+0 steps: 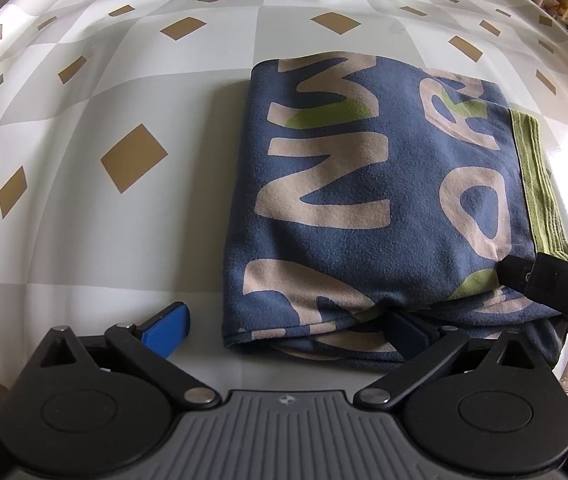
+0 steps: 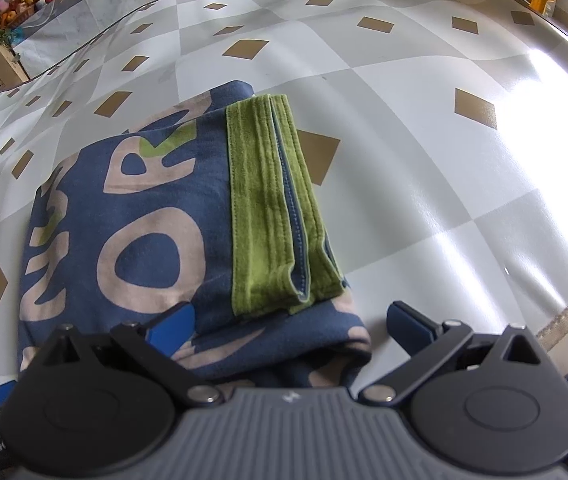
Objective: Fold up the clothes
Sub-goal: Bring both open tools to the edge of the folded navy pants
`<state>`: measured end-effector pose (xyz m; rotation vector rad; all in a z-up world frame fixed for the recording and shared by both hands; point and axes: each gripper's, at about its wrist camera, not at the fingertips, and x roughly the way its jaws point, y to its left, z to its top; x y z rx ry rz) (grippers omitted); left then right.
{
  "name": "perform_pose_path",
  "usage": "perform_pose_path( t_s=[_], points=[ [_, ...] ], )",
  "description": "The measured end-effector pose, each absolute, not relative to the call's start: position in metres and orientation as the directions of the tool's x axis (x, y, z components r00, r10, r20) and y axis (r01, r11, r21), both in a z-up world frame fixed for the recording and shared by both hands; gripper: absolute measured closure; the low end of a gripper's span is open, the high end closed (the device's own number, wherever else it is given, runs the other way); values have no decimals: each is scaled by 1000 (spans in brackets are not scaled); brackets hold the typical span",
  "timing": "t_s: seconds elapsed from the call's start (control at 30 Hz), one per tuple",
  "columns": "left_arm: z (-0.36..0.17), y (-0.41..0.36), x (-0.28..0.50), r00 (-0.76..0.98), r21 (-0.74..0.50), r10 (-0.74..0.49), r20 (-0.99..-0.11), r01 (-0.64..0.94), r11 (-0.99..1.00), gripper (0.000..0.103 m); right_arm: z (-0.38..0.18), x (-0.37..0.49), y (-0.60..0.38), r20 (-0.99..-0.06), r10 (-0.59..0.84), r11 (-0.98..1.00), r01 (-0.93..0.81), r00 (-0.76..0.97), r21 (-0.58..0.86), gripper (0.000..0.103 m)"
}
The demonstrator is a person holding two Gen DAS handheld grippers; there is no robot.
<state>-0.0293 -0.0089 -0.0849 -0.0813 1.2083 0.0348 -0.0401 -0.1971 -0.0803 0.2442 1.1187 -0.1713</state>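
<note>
Garment: a navy fleece piece of clothing with big beige letters, lime patches and a ribbed lime-green band, lying folded into a thick rectangle. It fills the centre and right of my left wrist view and the centre-left of my right wrist view.

Surface: a glossy white-and-grey checked tablecloth with tan diamonds; the bundle rests flat on it, with glare at the right of the right wrist view.

Left tongs: my left gripper is released, jaws spread wide at the bottom of the frame. One blue pad sits off the cloth on the bare tablecloth, the other at the bundle's near edge; nothing is pinched.

Right tongs: my right gripper is also released, jaws apart across the bundle's near right corner. One pad lies over the navy cloth, the other above the tablecloth just beside it. I see no cloth clamped.

Done so far: I judge the folding almost complete. The layers are stacked, the edges roughly square, the green band doubled along the right side.

Left to do: the near edge looks slightly loose where layers gape at the bottom. A light tidy there, or moving on to another garment, seems all that remains; no other clothing is in view.
</note>
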Motion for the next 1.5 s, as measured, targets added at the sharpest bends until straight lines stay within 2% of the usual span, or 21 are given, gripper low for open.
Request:
perform_pose_path(
  t_s=[1.23,1.5],
  points=[
    [-86,-11,-30,362,-42,-11,-932,-77,996,0,-80,-37,-198,-916,-16,961,261,402,97,0],
    [-80,-11,-27,378,-120,-85,-922,-70,990,0,-65,-33,-198,-888,-9,976,196,460,92,6]
  ],
)
